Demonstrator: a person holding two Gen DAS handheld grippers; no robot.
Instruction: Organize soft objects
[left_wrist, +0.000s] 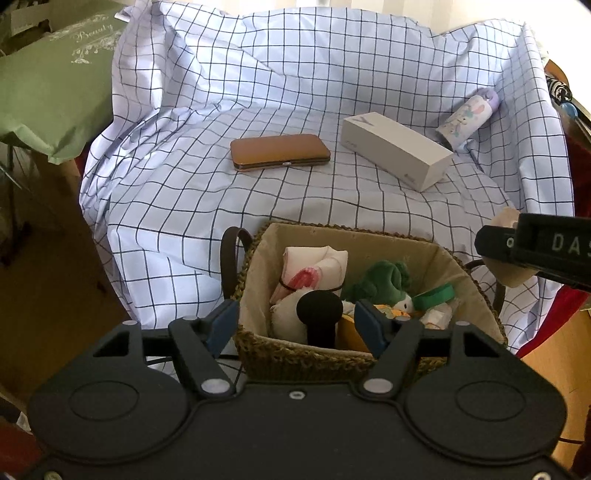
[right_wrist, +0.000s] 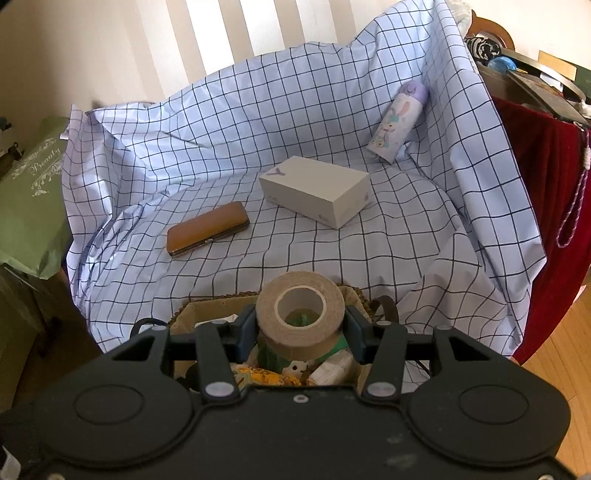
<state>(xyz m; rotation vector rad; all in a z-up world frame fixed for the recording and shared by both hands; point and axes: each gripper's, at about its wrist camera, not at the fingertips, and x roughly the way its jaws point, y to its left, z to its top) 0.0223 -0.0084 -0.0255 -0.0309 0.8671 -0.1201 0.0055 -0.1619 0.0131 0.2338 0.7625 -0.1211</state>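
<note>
**Soft toys sit in the basket**

Soft toys (left_wrist: 380, 282) lie in the woven basket (left_wrist: 295, 354) on the checked cloth (left_wrist: 207, 206). Left claw (left_wrist: 295, 325) hangs spread, empty, over the basket. Right claw (right_wrist: 301, 332) clamps a tape roll (right_wrist: 300, 314) above it.

The right gripper (right_wrist: 301, 332) clamps a tape roll (right_wrist: 300, 314) above the basket (right_wrist: 360, 297), which holds soft things. Beyond, on the checked cloth (right_wrist: 332, 258), lie a brown case (right_wrist: 207, 229), a white box (right_wrist: 316, 190) and a patterned bottle (right_wrist: 400, 122).
</note>
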